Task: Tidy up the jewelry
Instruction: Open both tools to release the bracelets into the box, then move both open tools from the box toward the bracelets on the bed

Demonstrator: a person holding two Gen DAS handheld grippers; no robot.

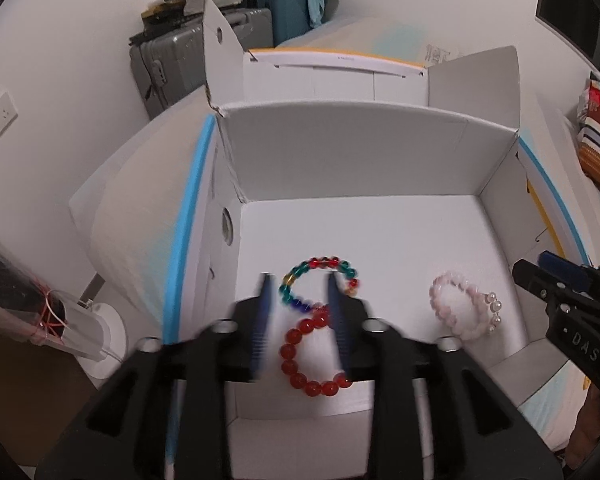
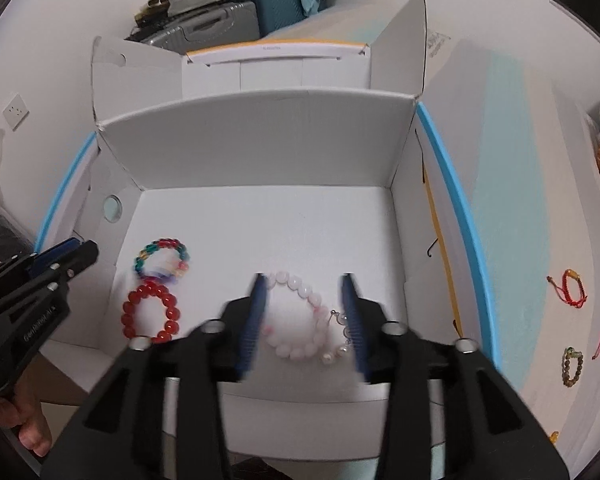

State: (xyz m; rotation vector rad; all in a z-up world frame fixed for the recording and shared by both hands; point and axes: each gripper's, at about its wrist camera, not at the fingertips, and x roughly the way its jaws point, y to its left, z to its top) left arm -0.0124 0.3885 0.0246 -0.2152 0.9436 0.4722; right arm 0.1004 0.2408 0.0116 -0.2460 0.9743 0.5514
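Black-framed, blue-padded, the left gripper (image 1: 298,284) hangs over the near left part of the white cardboard box (image 1: 340,152), its jaws spread apart and gripping nothing; the red bead bracelet (image 1: 314,354) lies on the box floor between and below the pads, and the multicoloured bead bracelet (image 1: 320,282) lies just beyond it, the two touching. Likewise the right gripper (image 2: 304,280) stands with jaws parted over the pink bead bracelet (image 2: 296,316), which rests on the floor between the pads; whether either pad touches it cannot be told. A short string of pearl beads (image 2: 340,336) lies against the pink bracelet's right side. Fingers of the person's left hand (image 2: 24,420) show beneath the left gripper's handle. Outside the box, to its right on the pale blue-and-white surface (image 2: 512,200), lie two red cord bracelets (image 2: 572,288) and a green-brown bead bracelet (image 2: 572,366). Suitcases (image 1: 204,52) stand against the far wall.
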